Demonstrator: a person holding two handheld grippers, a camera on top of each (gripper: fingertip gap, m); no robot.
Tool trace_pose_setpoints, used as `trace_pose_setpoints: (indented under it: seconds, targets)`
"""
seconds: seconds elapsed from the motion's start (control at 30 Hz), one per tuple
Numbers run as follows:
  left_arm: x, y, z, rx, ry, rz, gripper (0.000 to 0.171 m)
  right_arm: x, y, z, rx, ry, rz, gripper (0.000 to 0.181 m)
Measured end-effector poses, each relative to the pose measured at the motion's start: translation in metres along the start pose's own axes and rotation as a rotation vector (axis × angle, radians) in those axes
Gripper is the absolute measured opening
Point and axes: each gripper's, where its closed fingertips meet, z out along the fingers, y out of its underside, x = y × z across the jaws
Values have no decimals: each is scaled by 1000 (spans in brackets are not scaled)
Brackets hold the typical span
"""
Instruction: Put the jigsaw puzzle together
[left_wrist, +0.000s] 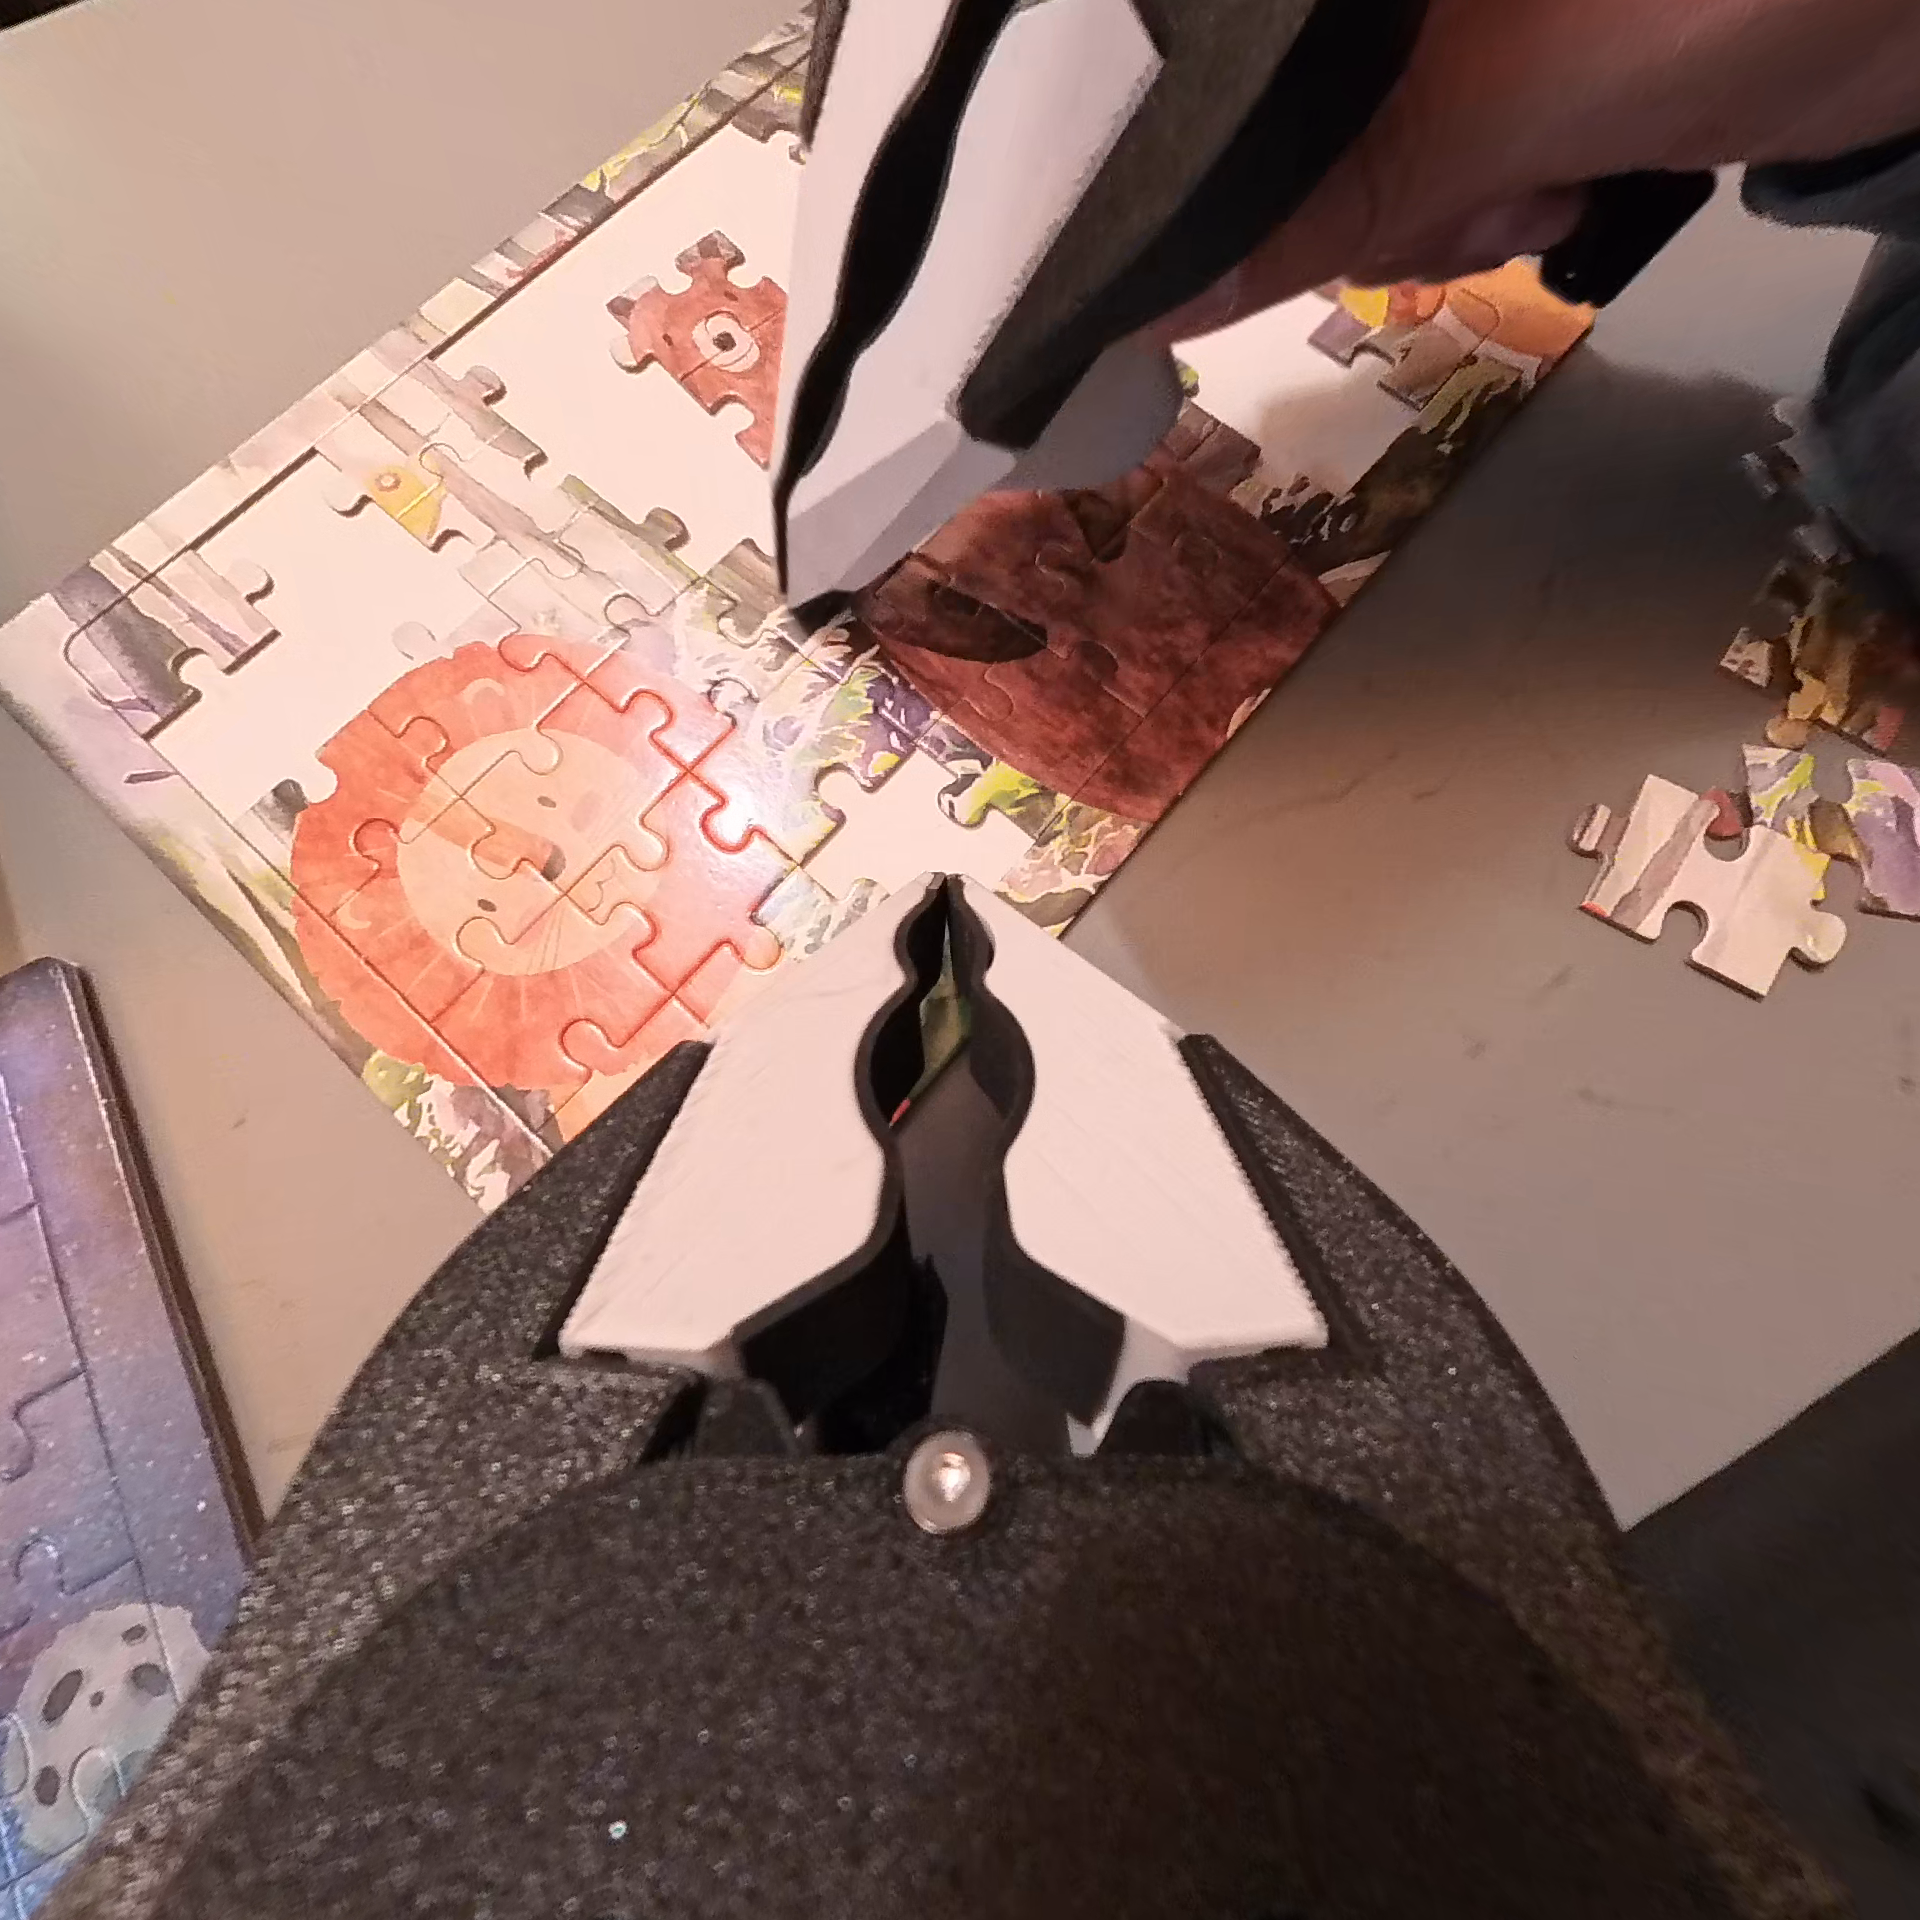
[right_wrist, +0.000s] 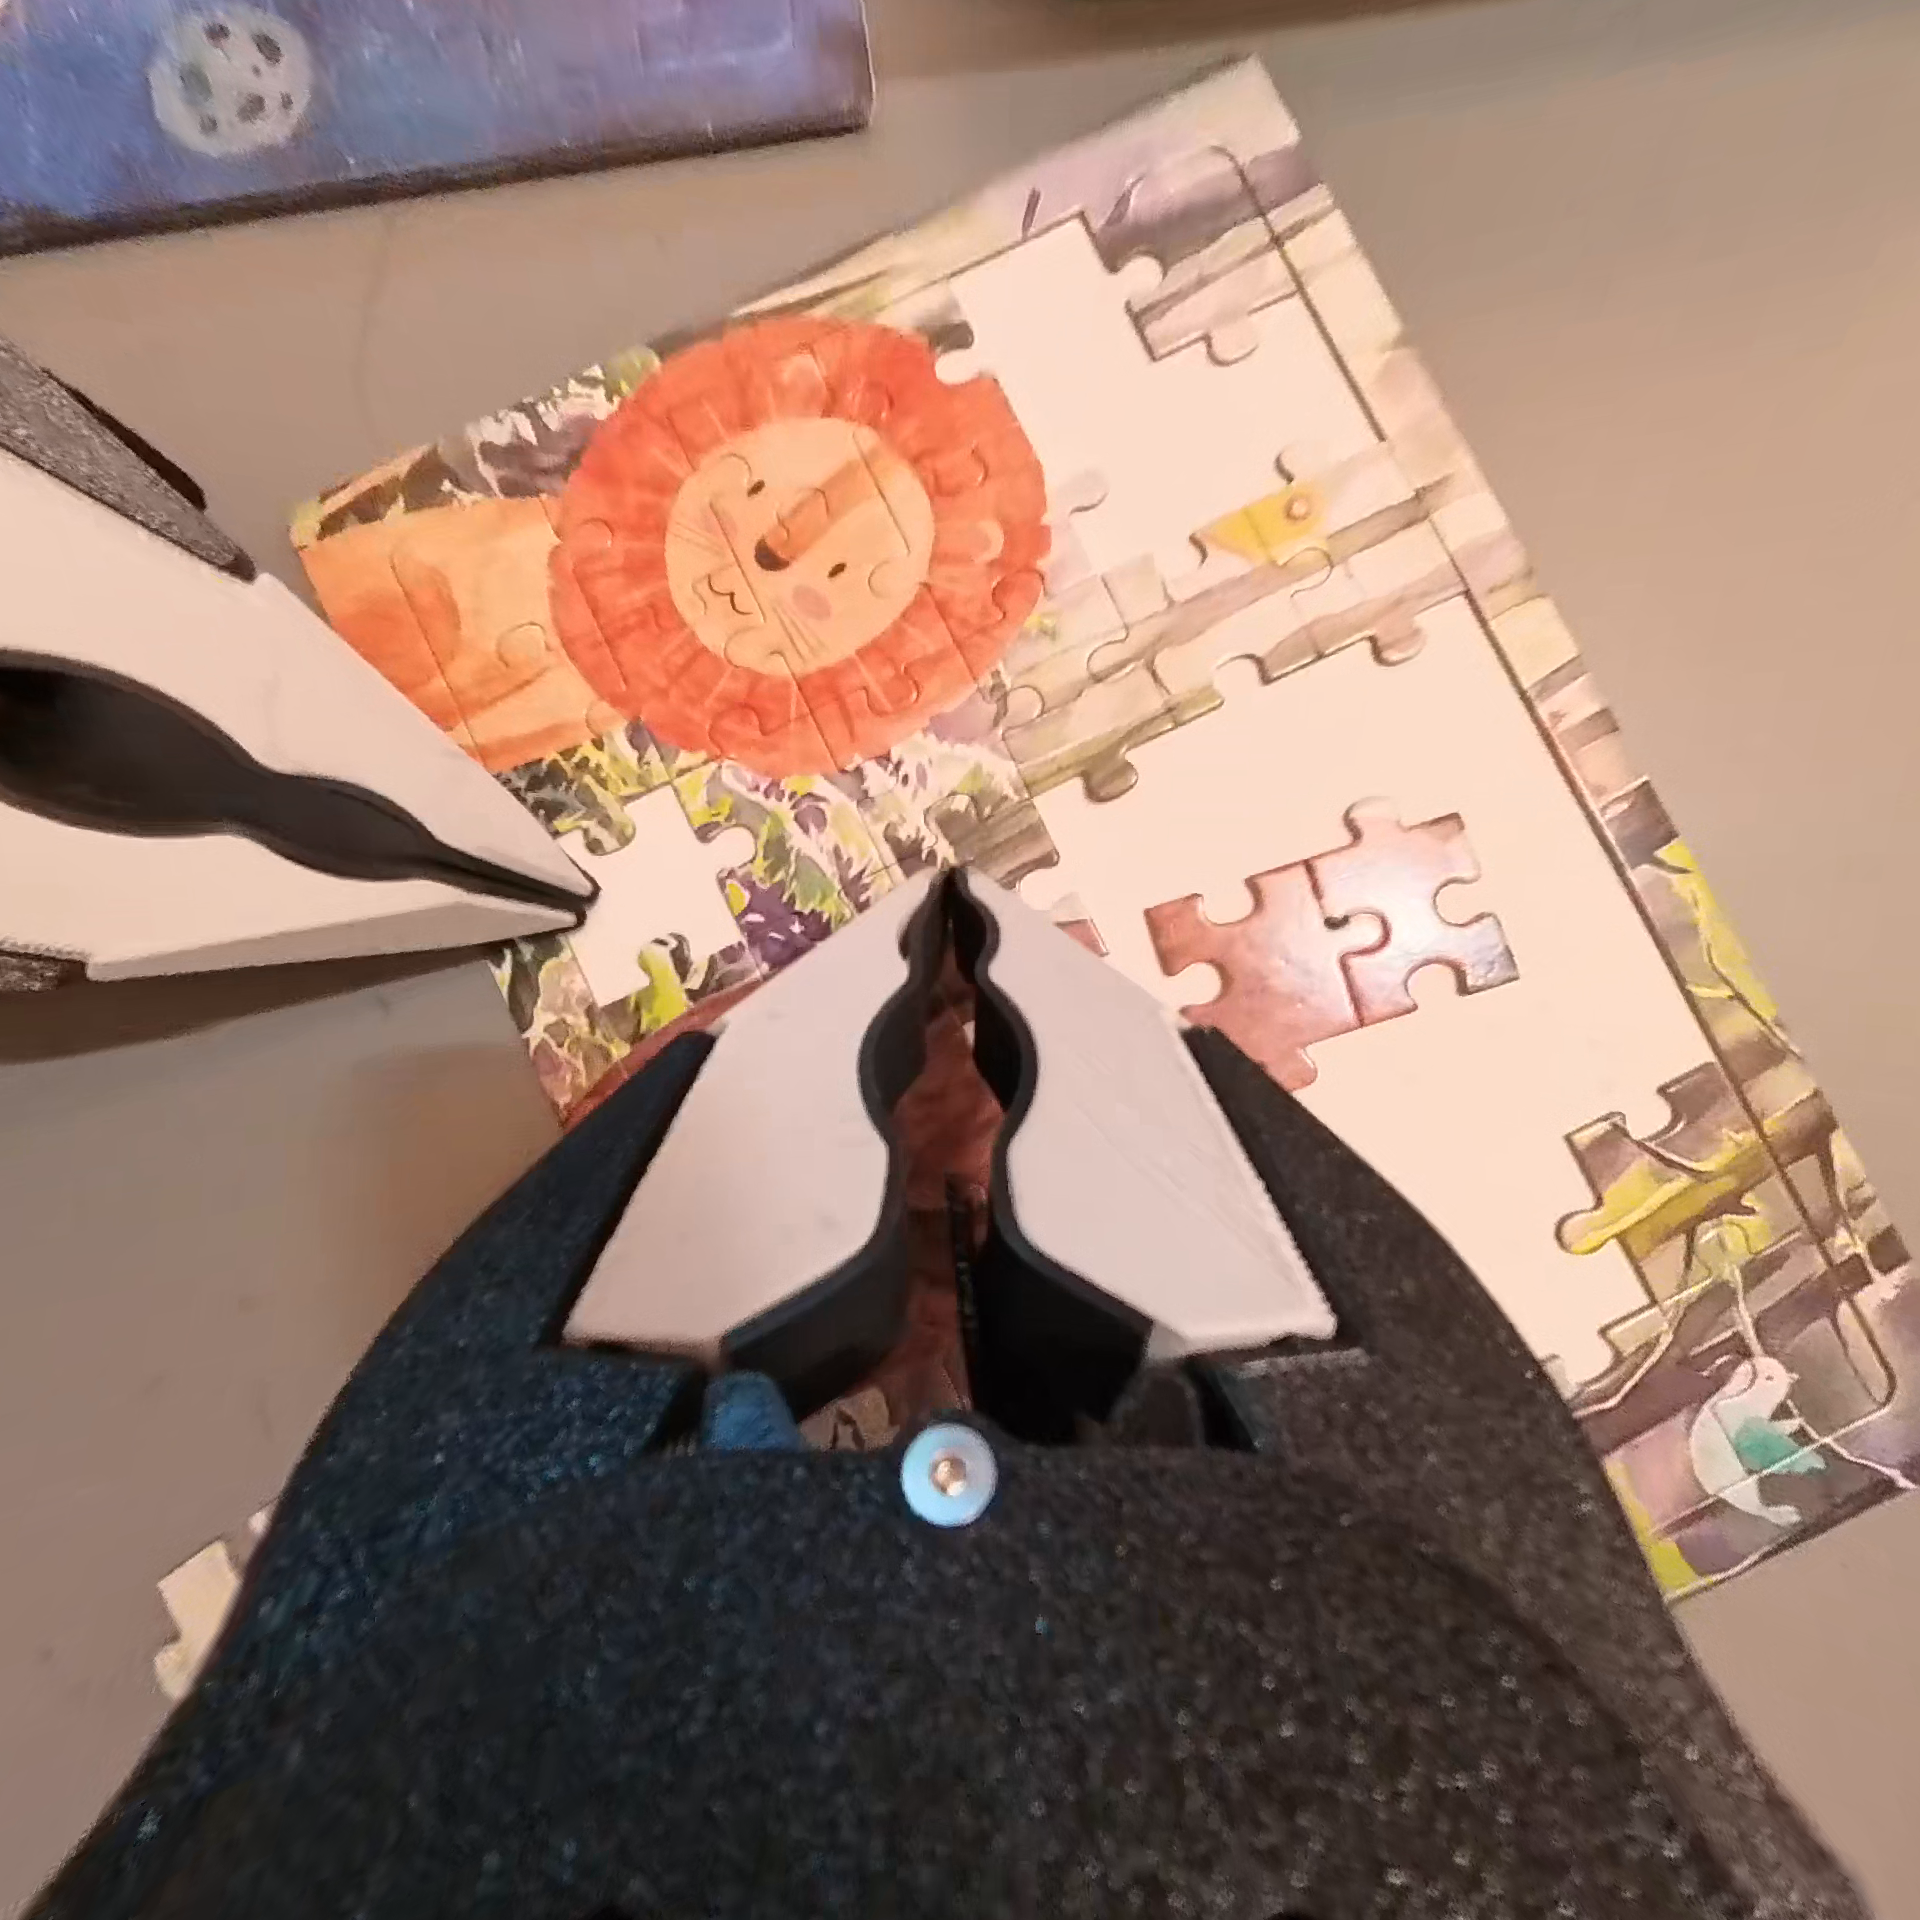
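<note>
Speckled black foam housing fills the foreground of both wrist views, two white fingers tapering from each. At the left gripper (left_wrist: 943, 883), the tips are pressed together with nothing visibly clamped between them, poised over the jigsaw puzzle's (left_wrist: 540, 790) near edge at about 6 o'clock of the lion's head (left_wrist: 520, 862). Tips of the right gripper (right_wrist: 951, 878) likewise meet on nothing; seen from the left wrist view it descends from 12 o'clock, a hand (left_wrist: 1475, 177) gripping its handle, and points onto the board just beside the brown animal patch (left_wrist: 1101, 634).

One partly built puzzle lies flat on a plain grey-beige tabletop (left_wrist: 1403, 1091), scuffed with faint marks. Assembled are one orange-maned lion, a brown mass and most of the grey-green border; several white gaps of bare tray show. Two joined reddish-brown pieces (right_wrist: 1330, 935) sit apart in the open middle.

At 3 o'clock in the left wrist view lies a loose heap of pieces (left_wrist: 1808, 665), too blurred to count, with what seem to be two linked pale pieces (left_wrist: 1714, 883) nearer. One purple box lid (left_wrist: 73, 1403) with a pale moon rests at 8 o'clock.
</note>
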Motion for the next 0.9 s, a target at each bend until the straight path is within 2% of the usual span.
trace_pose_setpoints:
  seconds: [0.17, 0.23, 0.47, 0.53, 0.6, 0.63, 0.73, 0.8, 0.9]
  targets:
    - [0, 0, 0, 0, -3, 3, 0, 1, -12, -2, 34, 16, -1, 0]
    - [0, 0, 0, 0, -3, 4, 0, -2, -2, 4, -19, 2, -5, 2]
    - [-1, 0, 0, -1, -5, 4, 0, 2, -3, -20, 53, -28, 61, 0]
    - [-1, 0, 0, -1, -5, 4, 0, 4, 12, -14, -11, 8, 51, 0]
    - [-1, 0, 0, -1, -7, 6, 0, 4, 11, -15, 20, 30, 35, 0]
    - [-1, 0, 0, 0, -8, 8, 0, 6, 9, -20, 31, 35, 51, 0]
    - [-1, 0, 0, 0, -14, 15, 0, 49, -2, -43, 127, 214, 99, 1]
    - [-1, 0, 0, 0, -18, 19, 0, 66, 3, -38, 129, 238, 150, 17]
    - [-1, 0, 0, 0, -19, 21, 0, 71, 15, -21, 66, 244, 161, 21]
